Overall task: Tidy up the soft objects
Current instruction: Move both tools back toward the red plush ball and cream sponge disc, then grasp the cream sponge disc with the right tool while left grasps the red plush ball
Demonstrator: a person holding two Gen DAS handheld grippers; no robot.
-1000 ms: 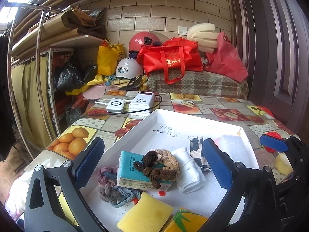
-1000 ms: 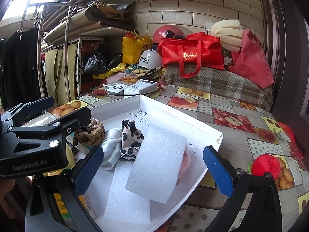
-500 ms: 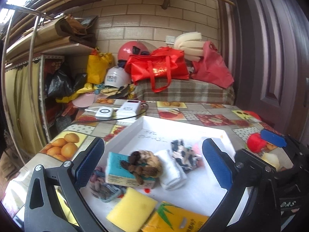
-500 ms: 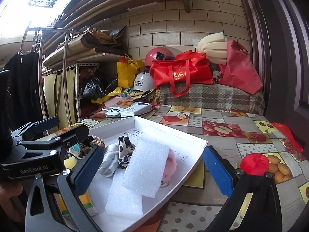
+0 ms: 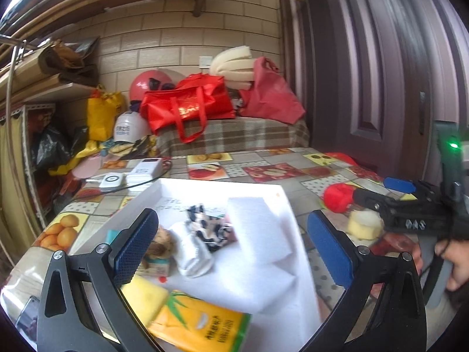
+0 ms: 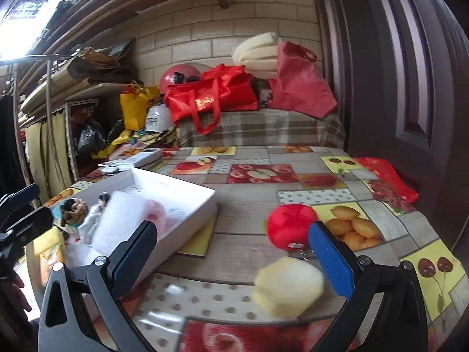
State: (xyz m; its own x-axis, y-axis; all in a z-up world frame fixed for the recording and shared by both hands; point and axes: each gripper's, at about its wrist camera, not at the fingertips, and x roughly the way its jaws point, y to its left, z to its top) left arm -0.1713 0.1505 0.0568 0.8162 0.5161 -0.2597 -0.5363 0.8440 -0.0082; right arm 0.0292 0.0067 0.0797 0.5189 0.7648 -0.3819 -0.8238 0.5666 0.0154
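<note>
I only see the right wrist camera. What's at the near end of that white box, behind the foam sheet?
Observer: A yellow-orange pack printed with green bamboo leaves, beside a yellow sponge, in the white box.
Operator: Is that other tool on my left gripping anything?
Observer: No. The left gripper is open above the box, holding nothing.
Operator: And mine, seen from outside?
Observer: The right gripper has a lit green light on its body.
</note>
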